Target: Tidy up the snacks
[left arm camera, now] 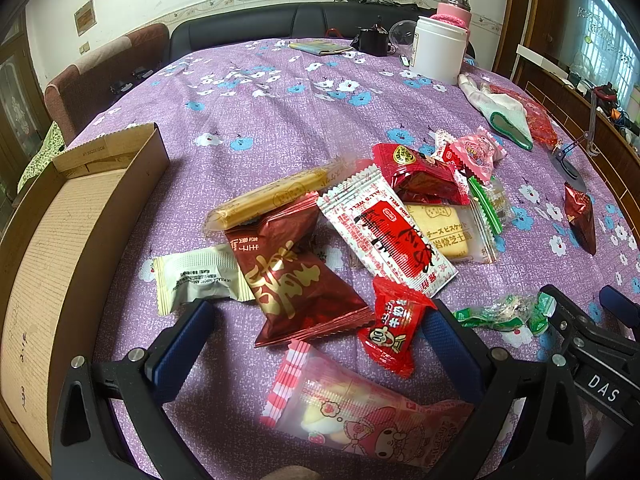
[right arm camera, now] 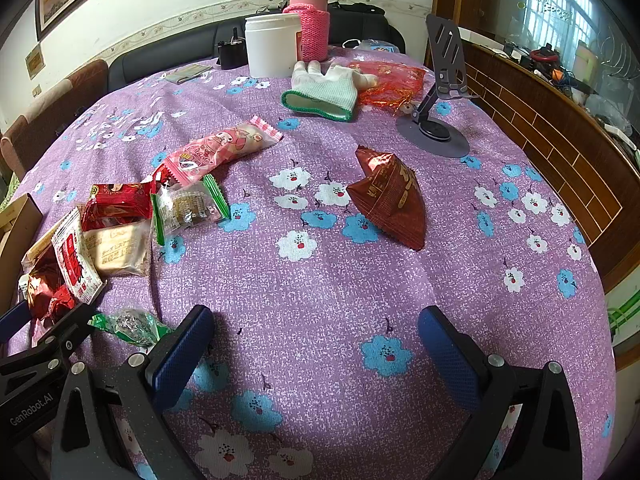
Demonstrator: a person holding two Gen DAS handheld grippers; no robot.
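Left wrist: left gripper (left arm camera: 320, 328), jaws apart, over dark-red packet (left arm camera: 296, 280).

We are seeing even, soft daylight coming in from the window (right arm camera: 560, 4) far off to our right, washing it out. Foil wrappers are glinting, notably the dark red packet (left arm camera: 304, 280) just ahead of our left gripper (left arm camera: 320, 344). Soft shadows are pooling under our fingers. Fisheye bending is curving everything at the edges, corners are going black, and the nearest pink packet (left arm camera: 360, 412) is blurring.
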